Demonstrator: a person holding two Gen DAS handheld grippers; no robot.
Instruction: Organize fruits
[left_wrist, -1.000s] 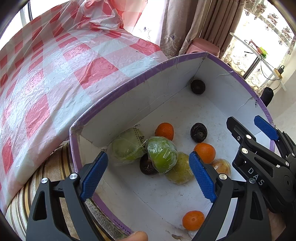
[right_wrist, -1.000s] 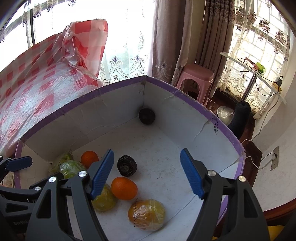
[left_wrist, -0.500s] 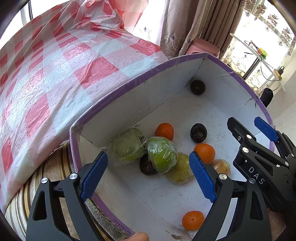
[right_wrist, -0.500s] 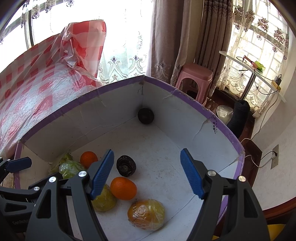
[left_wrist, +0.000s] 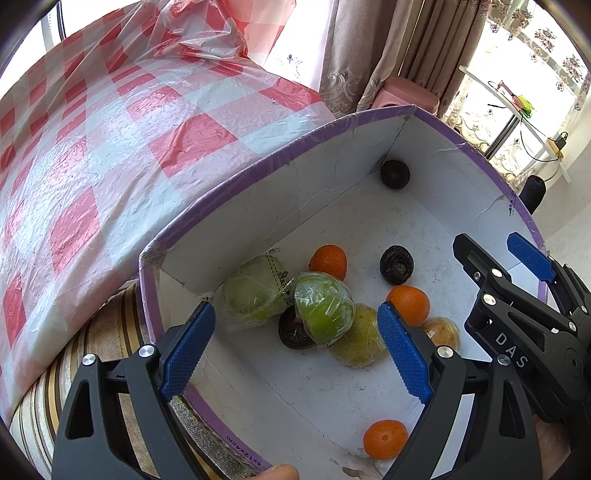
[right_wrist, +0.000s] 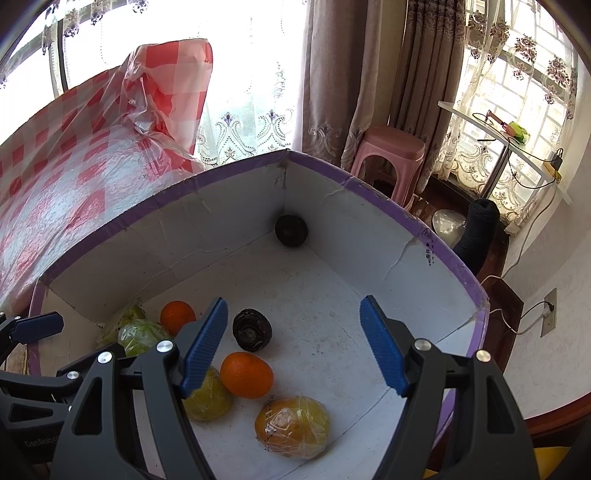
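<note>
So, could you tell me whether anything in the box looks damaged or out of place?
The box's far right wall shows cracks from the purple rim. One dark fruit sits alone in the far corner, apart from the fruit pile.

Hidden/cut off: dark fruit (left_wrist: 293, 329) near my left gripper (left_wrist: 295, 350) is mostly under wrapped green fruit (left_wrist: 324, 308). Yellow fruit (right_wrist: 207, 397) partly behind my right gripper's (right_wrist: 291, 347) left finger (right_wrist: 203, 345). Box (left_wrist: 258, 206) near edge runs off frame bottom. Print on box rim too small to read reliably.
</note>
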